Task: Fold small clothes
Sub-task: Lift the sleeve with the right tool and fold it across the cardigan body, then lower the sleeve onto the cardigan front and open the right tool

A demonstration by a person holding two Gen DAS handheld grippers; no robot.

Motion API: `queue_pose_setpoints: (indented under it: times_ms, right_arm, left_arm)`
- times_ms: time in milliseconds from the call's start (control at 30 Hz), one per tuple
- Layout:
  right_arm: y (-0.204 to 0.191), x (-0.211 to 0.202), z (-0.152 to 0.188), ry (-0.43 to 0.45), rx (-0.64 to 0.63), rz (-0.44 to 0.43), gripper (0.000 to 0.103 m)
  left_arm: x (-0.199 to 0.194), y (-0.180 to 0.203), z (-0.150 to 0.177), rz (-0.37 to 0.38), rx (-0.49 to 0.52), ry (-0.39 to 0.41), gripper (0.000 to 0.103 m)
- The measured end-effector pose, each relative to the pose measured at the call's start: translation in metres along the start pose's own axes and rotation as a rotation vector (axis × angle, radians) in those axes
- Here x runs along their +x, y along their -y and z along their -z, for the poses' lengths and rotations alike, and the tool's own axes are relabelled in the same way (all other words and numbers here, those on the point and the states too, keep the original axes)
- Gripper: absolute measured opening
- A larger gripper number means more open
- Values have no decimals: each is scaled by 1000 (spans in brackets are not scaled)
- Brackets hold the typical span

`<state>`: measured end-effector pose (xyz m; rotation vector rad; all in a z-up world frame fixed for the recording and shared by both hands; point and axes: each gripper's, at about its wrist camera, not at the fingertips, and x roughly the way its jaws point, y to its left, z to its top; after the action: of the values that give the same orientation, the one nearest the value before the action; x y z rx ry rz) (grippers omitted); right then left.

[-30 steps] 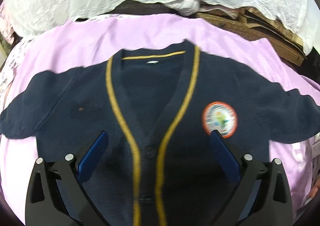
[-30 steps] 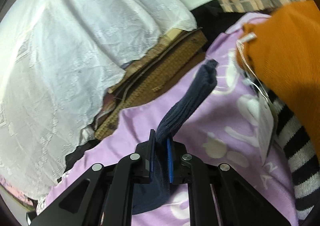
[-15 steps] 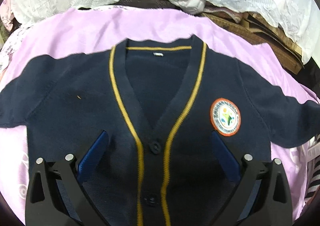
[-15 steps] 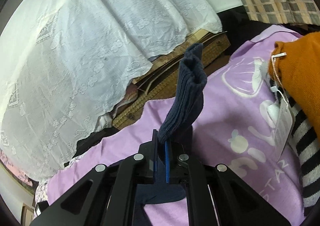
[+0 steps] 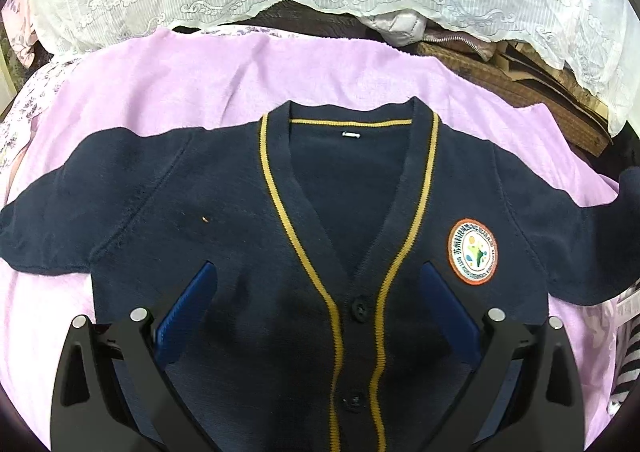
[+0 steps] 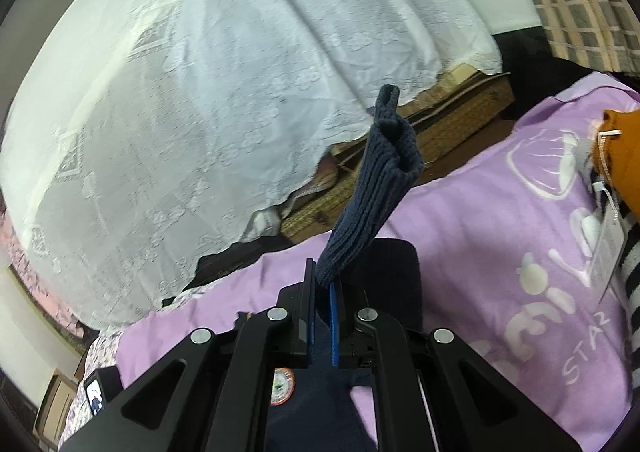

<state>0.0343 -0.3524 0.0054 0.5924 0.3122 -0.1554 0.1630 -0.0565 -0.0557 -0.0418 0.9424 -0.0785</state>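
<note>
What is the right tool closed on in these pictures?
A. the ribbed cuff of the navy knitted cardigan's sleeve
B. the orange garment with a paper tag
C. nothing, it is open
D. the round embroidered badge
A: in the right wrist view the right tool has its blue pads shut on the ribbed cuff of the navy knitted cardigan's sleeve, which stands up above the purple printed blanket.
</note>
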Motion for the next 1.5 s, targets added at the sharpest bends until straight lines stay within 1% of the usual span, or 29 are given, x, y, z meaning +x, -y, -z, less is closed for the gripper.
queue_pose_setpoints:
  times_ms: [233,333,500,667,867,1000,1067,1133,1200,1300,1333,1367,1400,1500]
  right_arm:
    - [-39,-3,15,-27,-85,-70,6]
    - [-55,-1,23,-50,-117,-101,6]
    - [-82,10,36,-85,-176,-123,6]
    - [-112,32,55,-137,-230,-137,6]
    - [-154,68,87,-211,-310,-145,6]
    - [-178,84,114,-254,-381,-146,6]
    - [-184,91,127,-286,-409,-145,6]
    - [-187,101,139,-330,-431,-141,6]
    - [-188,109,148,-369,-447,-136,6]
    - [-190,129,168,-493,-497,-144,13]
    - [-190,134,176,-529,-512,-142,18]
    - [-191,137,181,-548,-524,-139,20]
    - [-190,137,183,-555,-527,-140,20]
    - [-187,125,176,-533,-492,-174,20]
  left_arm:
    - [7,4,-5,-2,20,-11,99]
    - [10,10,-10,-20,44,-5,99]
    - [10,16,-22,-55,91,20,99]
    - [12,4,-32,-65,75,25,99]
    - [20,-32,-36,-109,22,16,99]
    - [23,-70,-35,-145,-48,1,99]
    - [20,-85,-34,-167,-66,4,99]
    - [17,-105,-32,-210,-90,14,99]
    - [14,-122,-32,-236,-120,18,99]
    - [8,-145,-32,-227,-186,20,99]
    - [6,-150,-32,-217,-203,19,99]
    - [4,-155,-30,-209,-218,20,99]
    - [1,-157,-27,-207,-222,21,99]
    - [-4,-156,-21,-218,-205,26,99]
